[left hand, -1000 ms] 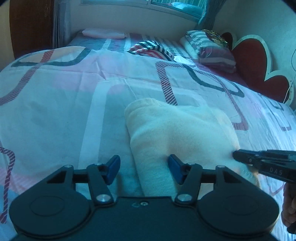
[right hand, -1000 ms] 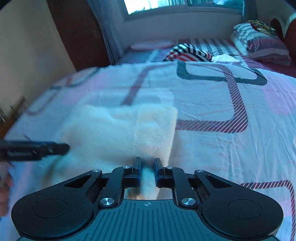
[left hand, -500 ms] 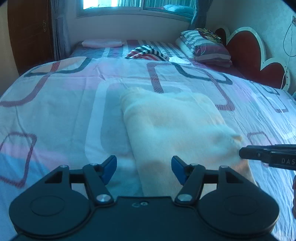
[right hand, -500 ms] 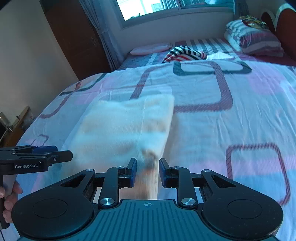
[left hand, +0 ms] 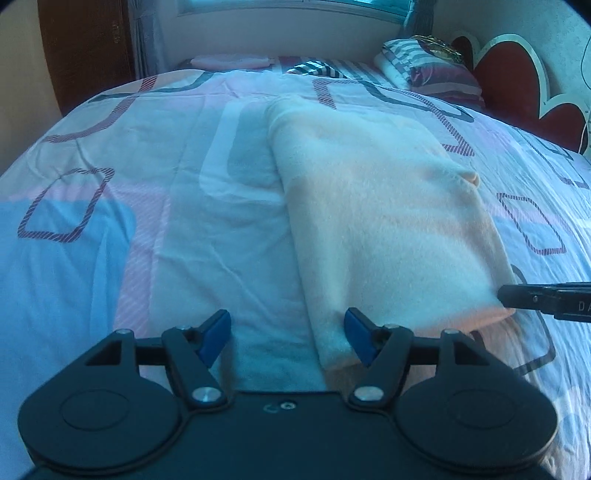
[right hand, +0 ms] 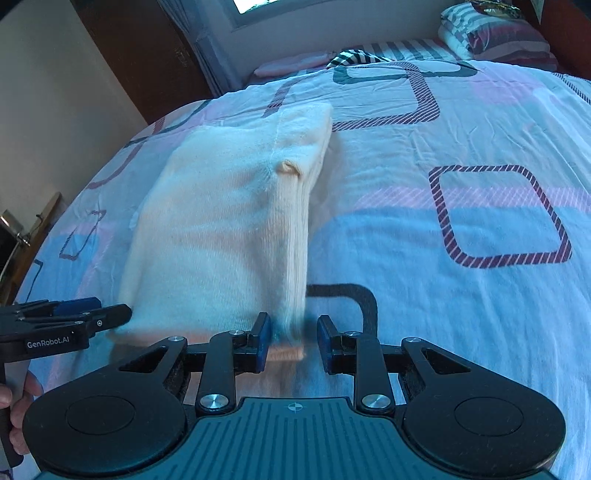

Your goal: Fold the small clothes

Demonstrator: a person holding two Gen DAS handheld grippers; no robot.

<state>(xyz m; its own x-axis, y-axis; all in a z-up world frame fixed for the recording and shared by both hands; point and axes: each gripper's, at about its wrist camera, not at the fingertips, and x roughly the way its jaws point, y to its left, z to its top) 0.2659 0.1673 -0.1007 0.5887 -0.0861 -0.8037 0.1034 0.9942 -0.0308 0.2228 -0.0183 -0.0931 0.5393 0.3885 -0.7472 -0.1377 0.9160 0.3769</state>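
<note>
Big bed (left hand: 184, 221) with pink-blue sheet. Striped pillows (left hand: 432, 70) at 1 o'clock, red headboard (left hand: 517, 81) beside. Window (right hand: 258, 7) at 12 o'clock.

Garment (right hand: 221, 236) near corner motion-blurred at right gripper (right hand: 291, 339). Left gripper (right hand: 66, 325) body cut by frame edge. Window (right hand: 258, 5) cropped at top.

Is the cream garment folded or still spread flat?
Folded: the cream garment lies as a compact rectangle on the bedspread, stacked layers showing along its right edge.
</note>
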